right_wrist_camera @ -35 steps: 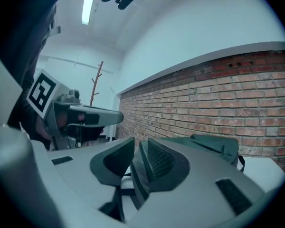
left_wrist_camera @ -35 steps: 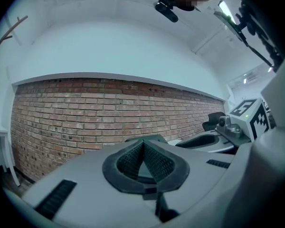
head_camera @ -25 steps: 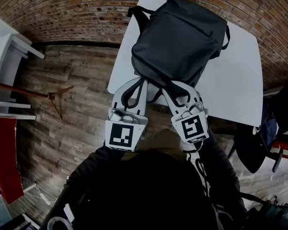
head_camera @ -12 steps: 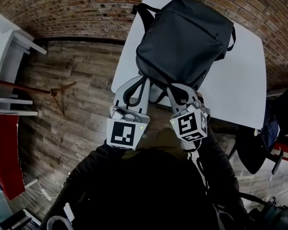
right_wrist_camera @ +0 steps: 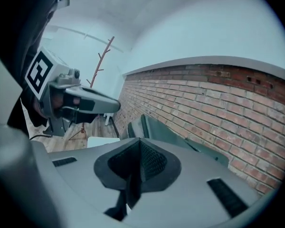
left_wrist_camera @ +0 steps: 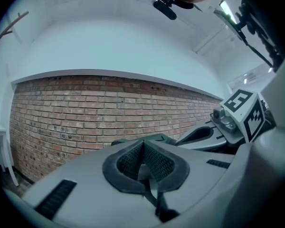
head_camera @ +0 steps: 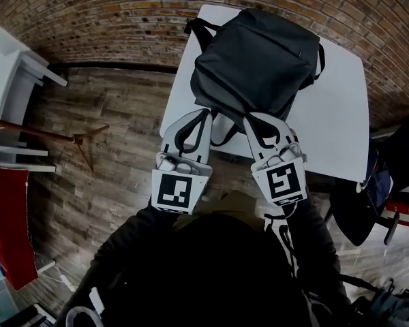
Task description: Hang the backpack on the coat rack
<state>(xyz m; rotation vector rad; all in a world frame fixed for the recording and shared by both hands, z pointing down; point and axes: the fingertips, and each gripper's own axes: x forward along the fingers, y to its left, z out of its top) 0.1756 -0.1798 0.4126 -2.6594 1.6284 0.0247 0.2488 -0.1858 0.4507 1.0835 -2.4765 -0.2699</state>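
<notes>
The table fills the upper centre and right of the head view. Its far edge meets the brick wall, which runs across the top. The backpack rests on the table's left half, reaching from the far edge nearly to the near one. Just below it, at the table's near edge, the left tongs and right tongs sit side by side. Each is closed on a strap at the backpack's near end; the right pair's jaws have just closed. The coat rack stands on the floor at middle left, well apart from the table. A shelf unit sits above it at upper left. The person fills the bottom centre.
</notes>
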